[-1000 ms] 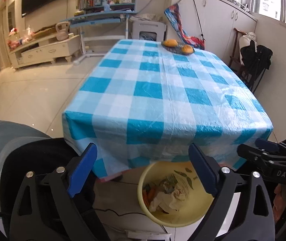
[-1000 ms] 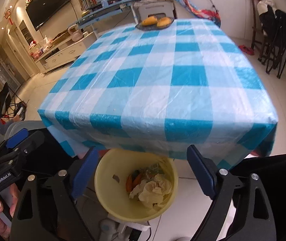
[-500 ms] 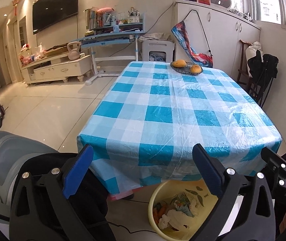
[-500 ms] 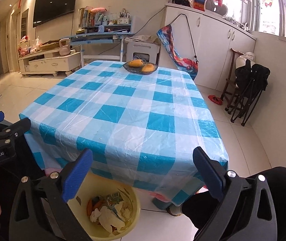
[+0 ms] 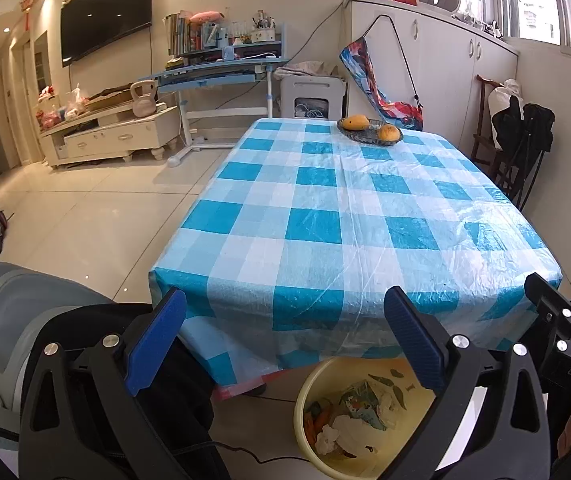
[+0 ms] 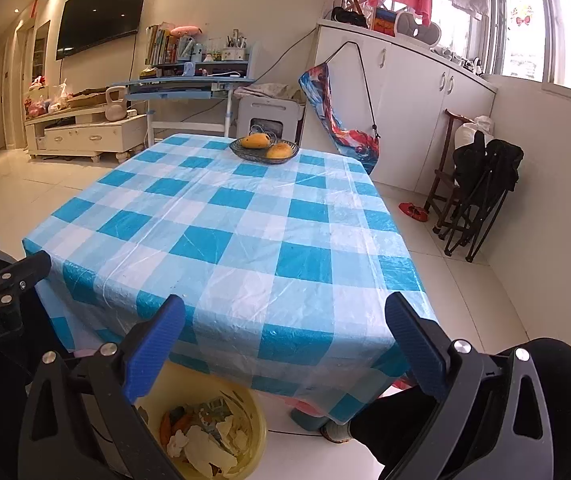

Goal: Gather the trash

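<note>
Hovering over the yellow bin (image 5: 369, 420), both grippers stood empty. The left gripper (image 5: 285, 340) had its blue pads wide apart with nothing between them; the right gripper (image 6: 285, 344) was likewise spread wide, nothing held. The bin sat on the floor tiles just below the near edge of the bench (image 5: 365, 220), holding crumpled paper, wrappers and orange scraps.

Judged step: collecting looked finished or nearly so. The checked cloth on the bench showed no loose trash. Next move, as I judged it, called for a scan of the bench top and the floor around the bin before reaching again.

Beyond the bin, at the far end of the bench, a fruit bowl (image 6: 264, 149) held two orange fruits. Left of it stood a TV cabinet (image 5: 113, 136) and blue desk (image 5: 213, 76); to its right, white cupboards (image 6: 413, 92).
</note>
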A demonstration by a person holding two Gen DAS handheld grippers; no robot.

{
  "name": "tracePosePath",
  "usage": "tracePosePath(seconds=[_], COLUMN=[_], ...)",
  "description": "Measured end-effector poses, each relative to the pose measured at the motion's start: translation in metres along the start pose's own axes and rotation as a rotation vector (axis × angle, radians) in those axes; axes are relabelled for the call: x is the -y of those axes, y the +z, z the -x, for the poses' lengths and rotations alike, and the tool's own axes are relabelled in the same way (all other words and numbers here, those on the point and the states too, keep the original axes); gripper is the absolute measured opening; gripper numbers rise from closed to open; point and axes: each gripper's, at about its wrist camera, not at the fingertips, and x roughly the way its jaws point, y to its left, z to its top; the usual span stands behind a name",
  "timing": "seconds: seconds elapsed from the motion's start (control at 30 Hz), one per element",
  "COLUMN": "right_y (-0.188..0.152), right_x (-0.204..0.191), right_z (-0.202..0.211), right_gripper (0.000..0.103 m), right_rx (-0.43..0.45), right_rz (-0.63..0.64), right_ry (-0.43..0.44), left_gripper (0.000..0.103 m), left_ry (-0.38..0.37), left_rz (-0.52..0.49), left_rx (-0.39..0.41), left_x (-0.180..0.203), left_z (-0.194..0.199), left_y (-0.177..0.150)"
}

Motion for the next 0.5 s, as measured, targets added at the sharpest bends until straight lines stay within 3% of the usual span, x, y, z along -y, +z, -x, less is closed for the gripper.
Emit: tracePosePath(seconds=[0.5], right_y=[0.0002], right_x=[-0.0047], right_z=[-0.0016], right_gripper=[0.096], right_rx=[0.008], right_rz=[0.021], right_ry=[-0.016], left_gripper=[0.095], left_ry=[0.030], left_rz=[0.012], left_rx=[0.010], left_x=[-0.0059], left_z=[-0.0022], left_y=[-0.0022])
